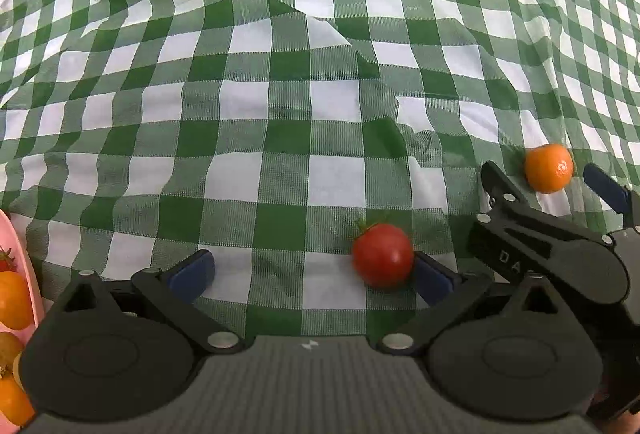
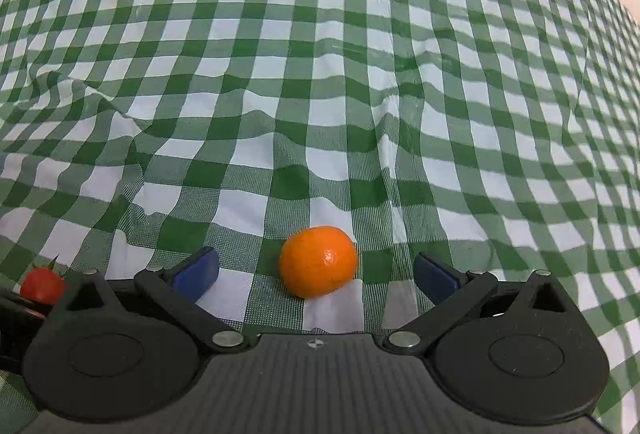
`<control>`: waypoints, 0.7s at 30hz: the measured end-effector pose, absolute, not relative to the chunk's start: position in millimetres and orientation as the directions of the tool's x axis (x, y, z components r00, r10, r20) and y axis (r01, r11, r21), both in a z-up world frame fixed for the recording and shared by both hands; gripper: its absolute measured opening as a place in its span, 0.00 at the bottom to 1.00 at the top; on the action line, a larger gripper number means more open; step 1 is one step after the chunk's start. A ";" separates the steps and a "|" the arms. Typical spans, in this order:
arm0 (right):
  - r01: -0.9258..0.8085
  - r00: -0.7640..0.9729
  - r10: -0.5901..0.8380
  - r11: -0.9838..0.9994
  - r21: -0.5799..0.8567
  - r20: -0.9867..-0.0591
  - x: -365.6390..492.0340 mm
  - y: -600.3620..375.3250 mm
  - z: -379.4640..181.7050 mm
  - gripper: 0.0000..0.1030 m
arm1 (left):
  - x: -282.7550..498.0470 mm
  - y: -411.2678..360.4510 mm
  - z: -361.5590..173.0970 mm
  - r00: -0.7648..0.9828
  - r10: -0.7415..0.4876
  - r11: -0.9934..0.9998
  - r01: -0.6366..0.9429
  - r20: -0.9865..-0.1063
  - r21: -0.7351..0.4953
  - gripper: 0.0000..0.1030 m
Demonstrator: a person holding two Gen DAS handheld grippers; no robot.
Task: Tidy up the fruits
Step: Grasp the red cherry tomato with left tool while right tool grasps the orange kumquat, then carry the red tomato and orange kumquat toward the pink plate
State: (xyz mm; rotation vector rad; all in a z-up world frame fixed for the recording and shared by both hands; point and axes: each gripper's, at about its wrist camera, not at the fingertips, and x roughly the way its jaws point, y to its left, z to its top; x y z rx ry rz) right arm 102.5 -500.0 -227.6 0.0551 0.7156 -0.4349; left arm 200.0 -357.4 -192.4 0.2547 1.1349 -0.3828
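Left gripper (image 1: 314, 276): black two-finger unit with blue pads, jaws spread wide, nothing held. A small round red tomato with a green stem (image 1: 382, 255) lies on the green-and-white checked tablecloth (image 1: 280, 94) between the fingers, well off centre; it sits against the inner face of the right-hand blue pad (image 1: 430, 280) and appears to touch it. The left-hand pad stands well apart from the tomato, with bare cloth between them.

Right gripper (image 2: 316, 274): same construction, jaws likewise spread wide, nothing held. A round orange mandarin with glossy skin (image 2: 319, 261) rests on the cloth between the fingers, roughly centred, level with the fingertips. Neither pad touches it; cloth shows on both sides of the fruit.

In the left wrist view, the right gripper (image 1: 560, 174) appears at the right edge, its two fingers flanking the mandarin (image 1: 548, 168), which lies beyond and to the right of the tomato. In the right wrist view, the tomato (image 2: 42, 285) shows at the far left, partly hidden by gripper linkage.

A pink plate rim (image 1: 28, 274) enters at the lower left edge of the left wrist view, near the left gripper. It carries several orange fruits, a brownish fruit and part of a red one, all cropped by the frame.

The cloth is wrinkled, with ridges beyond both grippers.
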 end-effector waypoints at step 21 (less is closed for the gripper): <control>0.437 0.742 -0.346 0.899 0.022 -0.574 -1.8 -447.8 -145.0 0.38 | 126.8 -275.1 -97.3 0.402 -0.135 0.866 0.492 -0.906 0.089 0.32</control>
